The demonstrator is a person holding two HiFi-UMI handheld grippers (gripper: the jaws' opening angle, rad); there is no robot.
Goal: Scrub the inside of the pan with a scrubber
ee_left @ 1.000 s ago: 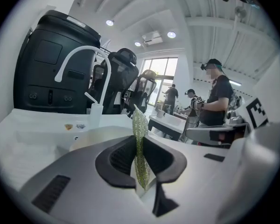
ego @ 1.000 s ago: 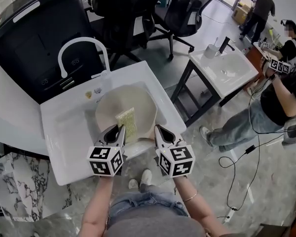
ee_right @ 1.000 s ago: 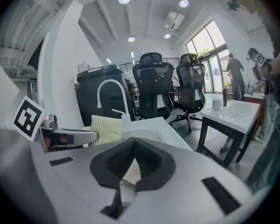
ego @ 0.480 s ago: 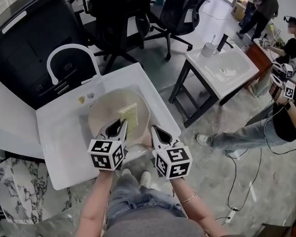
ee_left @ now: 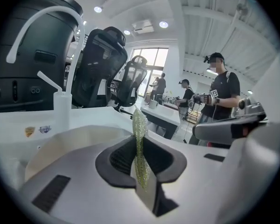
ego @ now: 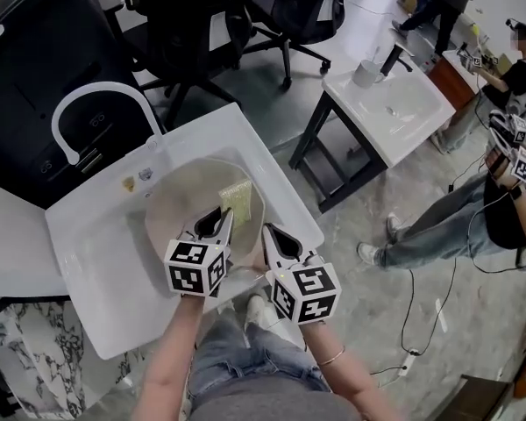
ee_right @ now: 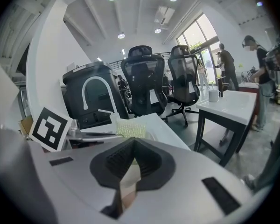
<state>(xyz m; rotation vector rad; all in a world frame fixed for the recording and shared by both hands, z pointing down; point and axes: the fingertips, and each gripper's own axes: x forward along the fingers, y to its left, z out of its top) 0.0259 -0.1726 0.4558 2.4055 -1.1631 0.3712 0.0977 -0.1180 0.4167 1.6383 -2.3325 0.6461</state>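
The pan (ego: pixel 180 210) is lying in the white sink (ego: pixel 92 235), its pale beige inside facing up. The yellow-green scrubber (ego: pixel 236 198) is resting against the pan's inside, toward the far right. The left gripper (ego: pixel 217 223) is pinching it, jaws closed tight on the thin pad, which is standing edge-on between them in the left gripper view. The right gripper (ego: pixel 270 233) is sitting just beside it at the pan's near right rim, its jaws nearly together and clamping a pale edge that appears to be that rim. A white arched faucet (ego: pixel 95 103) is rising behind the sink, and another washstand (ego: pixel 390 112) is standing well apart to the right.
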